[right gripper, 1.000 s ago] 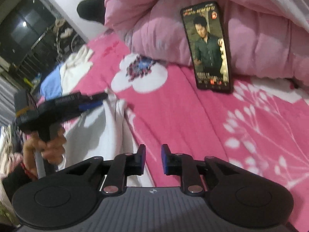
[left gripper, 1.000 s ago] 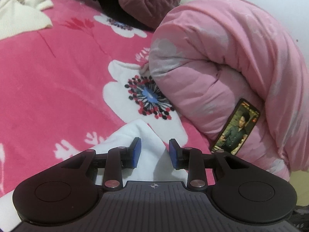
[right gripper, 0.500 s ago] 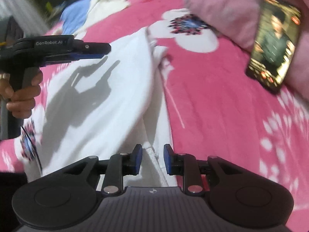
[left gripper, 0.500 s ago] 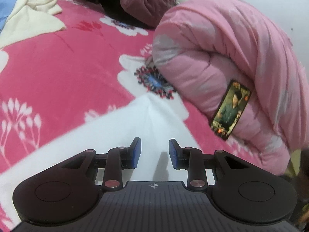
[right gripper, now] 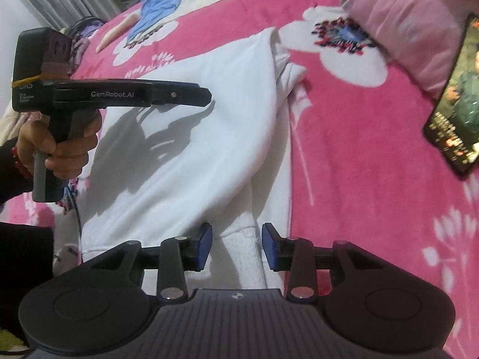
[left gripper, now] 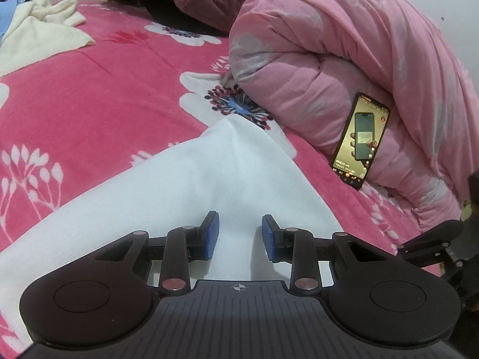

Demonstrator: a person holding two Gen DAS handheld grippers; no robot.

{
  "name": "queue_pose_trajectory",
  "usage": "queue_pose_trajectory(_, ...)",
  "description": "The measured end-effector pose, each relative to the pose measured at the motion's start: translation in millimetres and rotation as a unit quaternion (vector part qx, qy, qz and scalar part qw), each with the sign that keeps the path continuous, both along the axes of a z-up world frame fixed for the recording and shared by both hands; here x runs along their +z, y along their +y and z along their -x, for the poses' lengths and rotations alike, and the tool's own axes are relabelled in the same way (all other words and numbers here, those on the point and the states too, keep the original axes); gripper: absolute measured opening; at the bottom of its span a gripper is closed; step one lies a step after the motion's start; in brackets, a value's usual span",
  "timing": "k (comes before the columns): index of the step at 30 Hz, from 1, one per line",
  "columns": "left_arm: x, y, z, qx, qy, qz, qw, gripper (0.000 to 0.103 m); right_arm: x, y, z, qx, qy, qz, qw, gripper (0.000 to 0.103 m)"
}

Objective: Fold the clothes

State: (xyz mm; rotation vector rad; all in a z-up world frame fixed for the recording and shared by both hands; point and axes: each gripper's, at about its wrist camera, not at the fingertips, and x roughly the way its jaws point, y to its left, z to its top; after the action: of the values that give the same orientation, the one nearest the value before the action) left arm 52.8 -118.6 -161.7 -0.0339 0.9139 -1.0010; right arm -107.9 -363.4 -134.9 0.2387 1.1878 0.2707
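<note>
While a white garment (right gripper: 191,137) lies spread on the pink floral bed (right gripper: 359,179), the left gripper (right gripper: 197,95), held in a hand (right gripper: 60,146) at far left, hovers over it, jaws apart in its own view (left gripper: 239,236). The right gripper (right gripper: 236,246) sits with jaws apart on either side of the garment's ribbed cuff (right gripper: 245,251). Farther right, a lit phone (right gripper: 455,110) leans on a rolled pink quilt (right gripper: 404,9).

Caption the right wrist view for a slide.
Open right hand-held gripper straddles white garment's ribbed cuff on pink floral blanket; left hand-held gripper hovers above.
</note>
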Motion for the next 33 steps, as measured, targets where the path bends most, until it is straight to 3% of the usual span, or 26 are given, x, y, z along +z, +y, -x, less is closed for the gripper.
queue_pose_trajectory(4, 0.1, -1.2, 2.8, -0.003, -0.010, -0.005, 0.9999, 0.031, -7.8, -9.3, -3.0, -0.011, 0.018, -0.041, 0.999, 0.037)
queue_pose_trajectory(6, 0.3, -2.0, 3.9, -0.004, -0.015, -0.008, 0.9999, 0.031, -9.1, -9.6, -0.8, -0.010, 0.024, -0.050, 0.998, 0.022)
queue_pose_trajectory(9, 0.2, -2.8, 4.9, -0.004, -0.019, -0.011, 0.9997, 0.031, -2.2, 2.2, 7.3, 0.017, 0.010, -0.014, 1.000, 0.009)
queue_pose_trajectory(11, 0.1, -3.6, 5.9, -0.005, -0.023, -0.014, 0.9996, 0.031, 7.0, 9.0, 15.0, 0.021, -0.007, 0.012, 1.000, 0.006)
queue_pose_trajectory(14, 0.2, -5.0, 7.8, -0.008, -0.032, -0.019, 0.9993, 0.031, 18.7, 8.9, 29.6, -0.015, -0.015, 0.038, 0.999, 0.005)
queue_pose_trajectory(19, -1.6, -7.0, 11.9, -0.014, -0.040, -0.026, 0.9988, 0.031, 17.3, -1.7, 50.4, -0.080, 0.008, 0.036, 0.996, 0.005)
queue_pose_trajectory(25, -1.7, -12.4, 22.5, -0.025, -0.080, -0.048, 0.9953, 0.031, -0.2, 13.1, 39.3, -0.083, 0.036, 0.083, 0.992, 0.007)
queue_pose_trajectory(28, -1.8, -13.9, 26.1, -0.028, -0.095, -0.054, 0.9936, 0.031, 5.2, 18.8, 37.0, -0.075, 0.042, 0.118, 0.989, 0.019)
queue_pose_trajectory(29, -1.9, -14.2, 26.6, -0.029, -0.098, -0.055, 0.9932, 0.032, 8.8, 18.9, 38.5, -0.075, 0.041, 0.133, 0.987, 0.028)
queue_pose_trajectory(33, 0.5, -13.6, 25.1, -0.027, -0.099, -0.055, 0.9932, 0.032, 33.9, 22.4, 46.4, -0.073, 0.001, 0.201, 0.977, 0.030)
